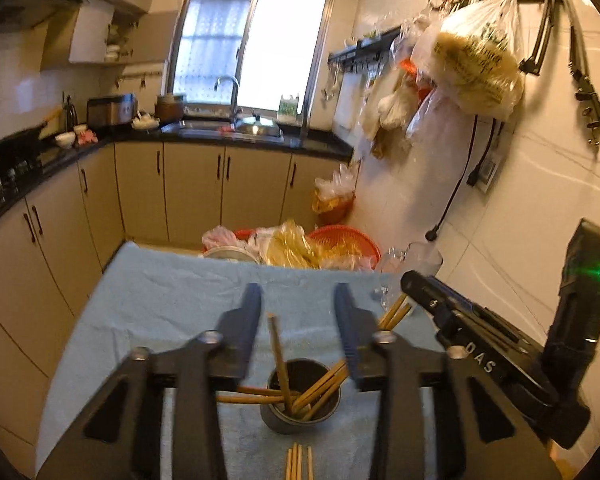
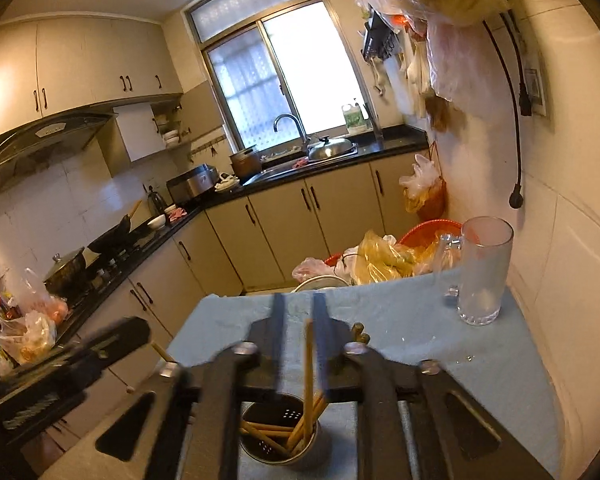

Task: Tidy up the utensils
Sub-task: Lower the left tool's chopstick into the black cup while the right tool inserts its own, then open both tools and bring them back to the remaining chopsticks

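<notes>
I have both sets of tongs over the blue cloth, where the metal holder stands with its chopsticks leaning inside. My left gripper and right gripper sit part open, gripping nothing, so each chopstick could drop in; spare chopsticks lie just beside the holder.

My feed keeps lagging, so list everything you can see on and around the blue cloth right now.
Blue cloth: one, light blue, covers the table.
Metal cup: one, dark perforated steel, near edge of cloth, below both grippers.
Chopsticks in cup: several, wooden, leaning at mixed angles; one stands nearly upright.
Loose chopsticks: about four, wooden, flat on the cloth in front of the cup.
Glass mug: one, clear, upright at the far right corner.
Red basket: one, beyond the table, holding plastic bags.
Left gripper: black, jaws apart, nothing pressed.
Right gripper: black, jaws apart around the upright chopstick without pressing it.
</notes>
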Motion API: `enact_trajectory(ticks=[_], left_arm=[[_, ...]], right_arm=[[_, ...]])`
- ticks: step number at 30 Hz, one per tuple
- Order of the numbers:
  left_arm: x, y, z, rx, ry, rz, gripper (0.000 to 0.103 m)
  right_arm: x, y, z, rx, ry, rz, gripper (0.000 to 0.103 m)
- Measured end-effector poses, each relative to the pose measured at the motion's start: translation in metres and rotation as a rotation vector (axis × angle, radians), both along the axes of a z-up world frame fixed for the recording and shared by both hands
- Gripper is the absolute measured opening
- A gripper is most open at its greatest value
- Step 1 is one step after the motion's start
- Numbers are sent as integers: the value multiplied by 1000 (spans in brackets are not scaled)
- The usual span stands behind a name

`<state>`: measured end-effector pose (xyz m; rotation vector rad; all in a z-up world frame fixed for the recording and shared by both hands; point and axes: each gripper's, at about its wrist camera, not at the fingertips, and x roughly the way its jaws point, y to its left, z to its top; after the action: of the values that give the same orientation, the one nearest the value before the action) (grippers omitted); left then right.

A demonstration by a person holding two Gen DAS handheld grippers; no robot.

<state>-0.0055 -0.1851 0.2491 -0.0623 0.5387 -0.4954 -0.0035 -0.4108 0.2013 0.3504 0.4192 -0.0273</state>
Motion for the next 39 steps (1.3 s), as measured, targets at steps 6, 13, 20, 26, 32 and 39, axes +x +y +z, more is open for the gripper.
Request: enact_trajectory(ticks=[6,13,20,26,32,39], left_arm=[[-47,20,23,-7,-79,-11,48],[-113,57,28,-16,-152,-3,65],[-142,85,-22,55,-61,9,68],[-141,92,-107,150,129,6,68],[-134,81,-194,213,355,-74,43],[-121,74,-225,157,457,-130,35]], right_arm=[[-25,-2,15,-4,-22,-11,35],[-82,2,24,-49,-11,-17,48],[-120,11,-19,-68,173,18,57],[-129,46,-109,-86,452,179,57],[-122,90,-169,-110,593,321,41],[-102,100,-194,-111,627,307,36]])
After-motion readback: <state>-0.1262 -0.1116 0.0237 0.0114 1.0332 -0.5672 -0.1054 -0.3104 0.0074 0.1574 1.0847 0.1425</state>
